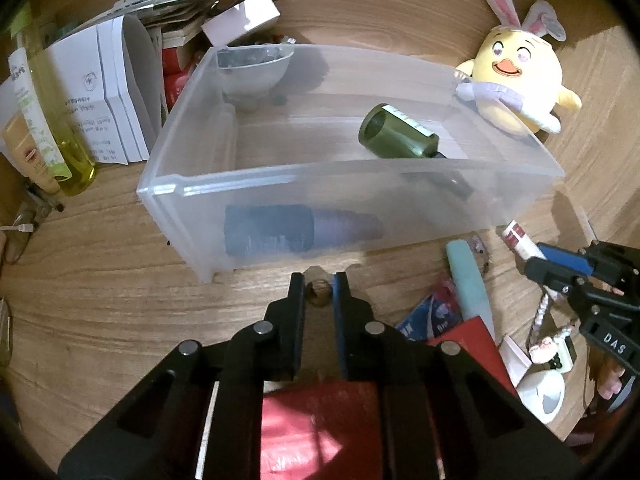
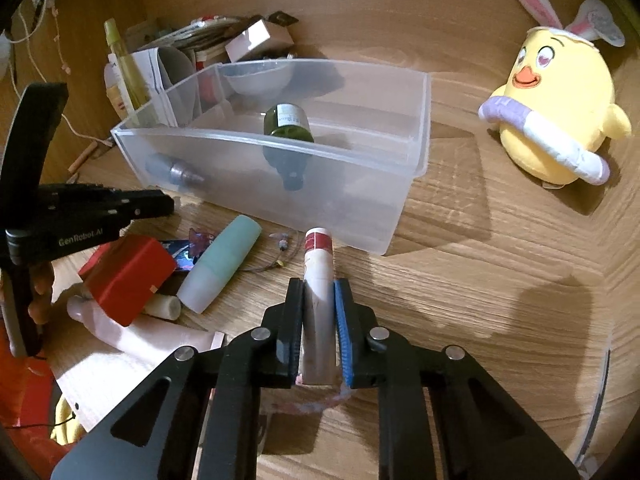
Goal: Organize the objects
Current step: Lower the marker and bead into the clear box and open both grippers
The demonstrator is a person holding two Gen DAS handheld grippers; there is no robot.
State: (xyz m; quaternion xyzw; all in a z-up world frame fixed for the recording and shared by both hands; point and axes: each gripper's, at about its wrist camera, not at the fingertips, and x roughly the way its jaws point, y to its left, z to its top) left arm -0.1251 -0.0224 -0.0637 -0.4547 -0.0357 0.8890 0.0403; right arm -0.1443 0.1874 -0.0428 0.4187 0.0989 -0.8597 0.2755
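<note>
A clear plastic bin (image 1: pixel 280 172) (image 2: pixel 360 216) stands on the wooden table, holding a green bottle (image 1: pixel 396 132) (image 2: pixel 286 128), a dark blue bottle (image 1: pixel 280 232) (image 2: pixel 172 172) and a clear bowl (image 1: pixel 252 70) (image 2: pixel 256 78). My right gripper (image 2: pixel 319 286) is shut on a white tube with a red cap (image 2: pixel 318 264), just in front of the bin; the tube also shows in the left wrist view (image 1: pixel 518 238). My left gripper (image 1: pixel 319 280) is nearly shut with nothing between its fingers, over the table in front of the bin.
A yellow plush chick (image 1: pixel 516 76) (image 2: pixel 556 120) sits right of the bin. A mint tube (image 1: pixel 470 280) (image 2: pixel 220 268), a red box (image 2: pixel 128 276), a tape roll (image 1: pixel 542 394) and small items lie in front. Papers (image 1: pixel 108 92), a yellow bottle (image 1: pixel 60 120) and boxes crowd the left.
</note>
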